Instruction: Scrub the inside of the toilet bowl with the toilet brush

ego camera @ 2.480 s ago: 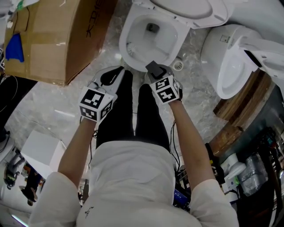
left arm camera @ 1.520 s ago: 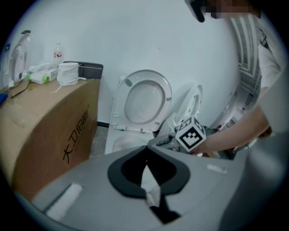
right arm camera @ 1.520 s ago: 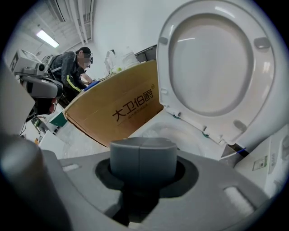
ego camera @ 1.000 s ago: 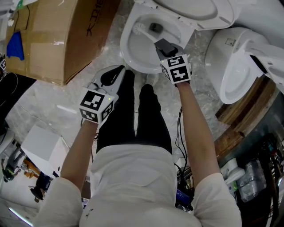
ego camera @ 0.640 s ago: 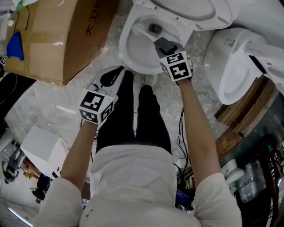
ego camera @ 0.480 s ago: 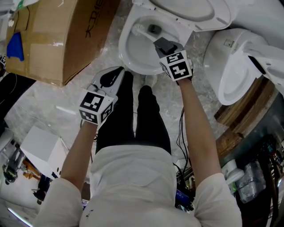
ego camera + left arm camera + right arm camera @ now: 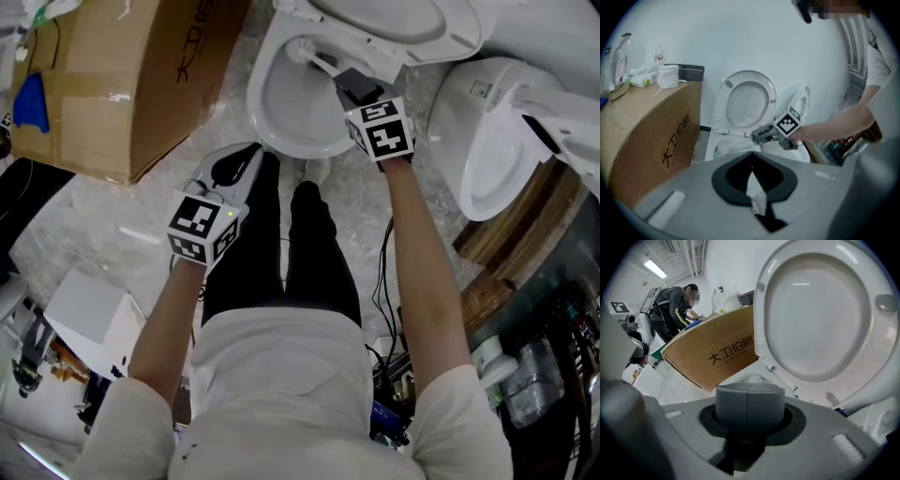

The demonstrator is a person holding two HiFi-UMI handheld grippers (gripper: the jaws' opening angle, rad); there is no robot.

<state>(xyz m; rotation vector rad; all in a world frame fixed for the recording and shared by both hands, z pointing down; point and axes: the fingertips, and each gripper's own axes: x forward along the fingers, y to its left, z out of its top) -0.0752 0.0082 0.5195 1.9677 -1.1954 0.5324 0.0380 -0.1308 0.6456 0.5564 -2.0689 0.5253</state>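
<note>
Right gripper (image 7: 349, 82) clamped on toilet brush (image 7: 314, 60) handle; bristle head against toilet bowl (image 7: 255, 108) inner wall at 12 o'clock. Left gripper (image 7: 234, 164) jaws together, empty, at bowl's 7 o'clock.

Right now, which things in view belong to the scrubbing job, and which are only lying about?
For the job:
toilet bowl
brush
right gripper, shut on the brush handle

Lying about:
cardboard box
second toilet
white box

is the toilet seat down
No, the seat stands raised upright behind the bowl.
</note>
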